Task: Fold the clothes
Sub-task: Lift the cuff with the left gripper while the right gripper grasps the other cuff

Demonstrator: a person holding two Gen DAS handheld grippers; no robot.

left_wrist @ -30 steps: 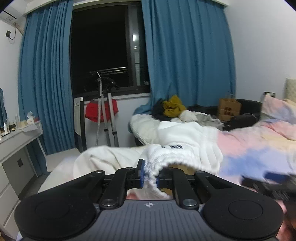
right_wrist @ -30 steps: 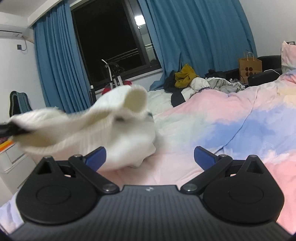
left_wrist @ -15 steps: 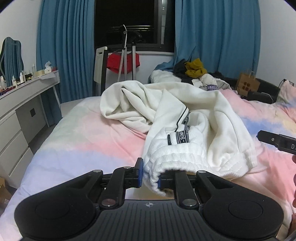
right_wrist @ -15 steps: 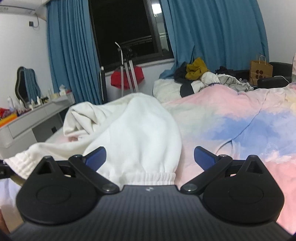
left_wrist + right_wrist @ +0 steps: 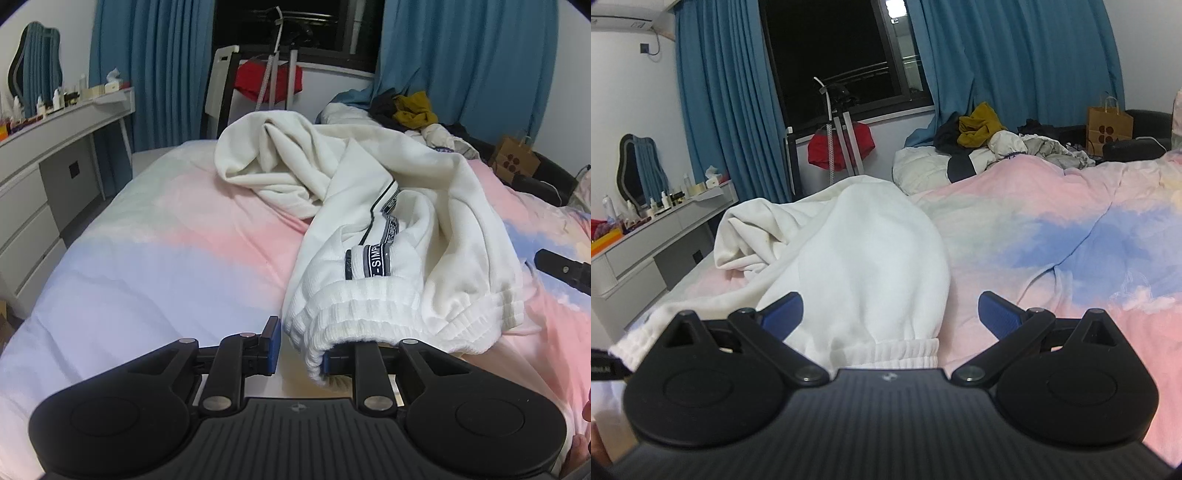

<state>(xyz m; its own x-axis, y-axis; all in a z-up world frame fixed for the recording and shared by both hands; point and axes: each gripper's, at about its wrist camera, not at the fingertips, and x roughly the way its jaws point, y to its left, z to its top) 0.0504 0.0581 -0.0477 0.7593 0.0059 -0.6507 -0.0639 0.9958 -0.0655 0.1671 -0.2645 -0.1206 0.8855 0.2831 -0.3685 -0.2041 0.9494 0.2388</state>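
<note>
The left gripper (image 5: pixel 297 345) is opening, the white sweatpants' (image 5: pixel 406 236) ribbed waistband draped between its fingers, the garment stretching away ahead along the bed (image 5: pixel 147 266), while the right gripper (image 5: pixel 890 314) gapes wide and empty just behind a cuffed leg.

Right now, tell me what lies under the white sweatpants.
The white sweatpants lie crumpled on the pink and blue bedspread, which shows all around them. Whatever sits beneath their folds is covered.
</note>
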